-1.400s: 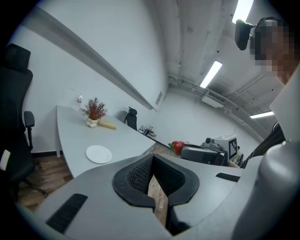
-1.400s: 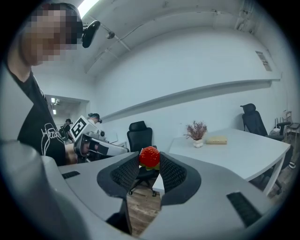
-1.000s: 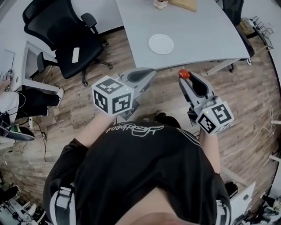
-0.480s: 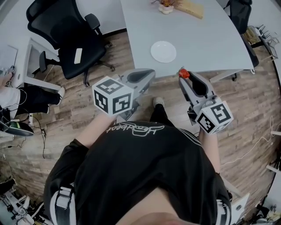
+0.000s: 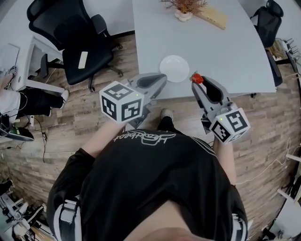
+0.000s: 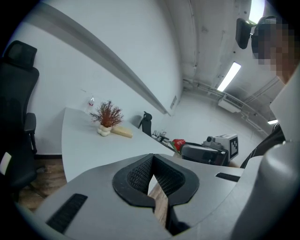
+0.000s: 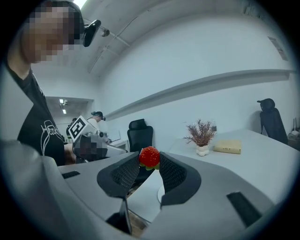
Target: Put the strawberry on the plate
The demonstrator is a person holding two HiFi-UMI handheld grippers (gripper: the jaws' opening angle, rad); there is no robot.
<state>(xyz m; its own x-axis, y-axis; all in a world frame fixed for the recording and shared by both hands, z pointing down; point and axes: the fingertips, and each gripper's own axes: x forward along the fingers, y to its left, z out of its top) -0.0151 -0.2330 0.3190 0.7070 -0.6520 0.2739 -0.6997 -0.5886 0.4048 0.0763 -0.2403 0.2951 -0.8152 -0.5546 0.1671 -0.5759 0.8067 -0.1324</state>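
In the head view a white plate [image 5: 174, 68] lies near the front edge of the grey table [image 5: 225, 52]. My right gripper [image 5: 196, 81] is shut on a red strawberry [image 5: 197, 78], held in the air at the table's edge, just right of the plate. In the right gripper view the strawberry [image 7: 149, 157] sits pinched between the two pad tips of the right gripper [image 7: 149, 161]. My left gripper [image 5: 162, 76] hangs just below-left of the plate; its jaws [image 6: 153, 159] meet at the tips with nothing between them. The strawberry [image 6: 178, 144] also shows in the left gripper view.
A potted dry plant [image 5: 184, 12] and a wooden block [image 5: 211, 16] stand at the table's far side. A black office chair [image 5: 80, 42] is on the wooden floor to the left, beside a white desk [image 5: 19, 70]. Another black chair [image 5: 268, 21] stands at the far right.
The table and plate have drawn closer to both grippers as the person stepped forward. The strawberry stays held in the right gripper; neither gripper's jaws have changed.
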